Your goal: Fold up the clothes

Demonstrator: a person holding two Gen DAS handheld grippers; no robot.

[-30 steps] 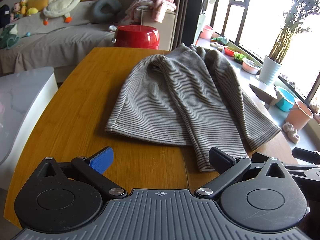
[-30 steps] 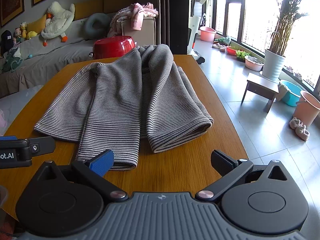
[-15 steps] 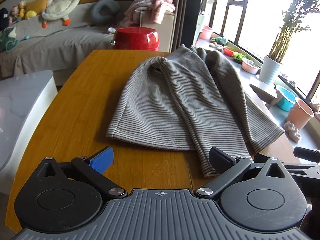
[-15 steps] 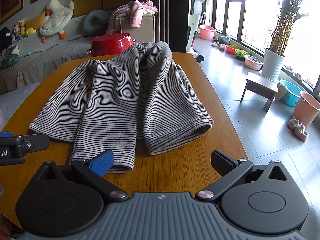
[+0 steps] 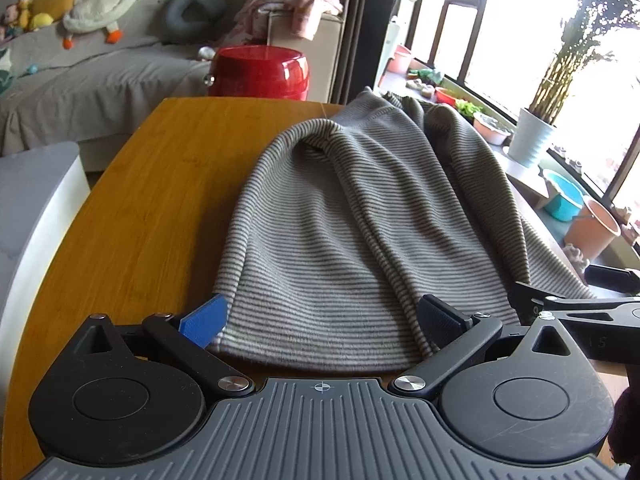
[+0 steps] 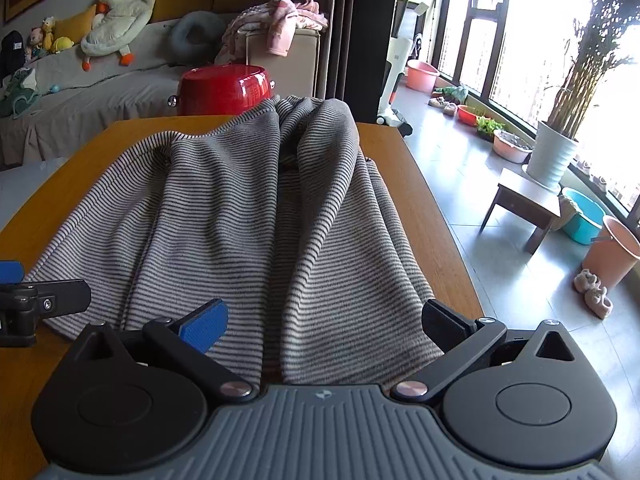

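The striped garment (image 5: 352, 232) lies spread lengthwise on the wooden counter (image 5: 152, 208), its near hem facing both tools and its far end bunched toward the red pot (image 5: 260, 72) beyond the counter's back edge. The step in hand looks like taking the near hem at 2 points for a lengthwise fold. To do it well, each tool should slide low along the counter so the lower finger goes under the hem and catches every layer, since the cloth looks doubled at the centre ridge; the 2 grips should sit level with each other so the fold line runs straight. The left tool (image 5: 320, 316) stands wide open, its blue pad (image 5: 204, 320) at the hem's left corner and its dark pad at the centre ridge, with the hem lying between them; it grips nothing yet. The right tool (image 6: 324, 322) is likewise spread wide, straddling the right-hand portion of the hem, with cloth between its fingers but not clamped. Whether any pad actually touches the fabric cannot be told.
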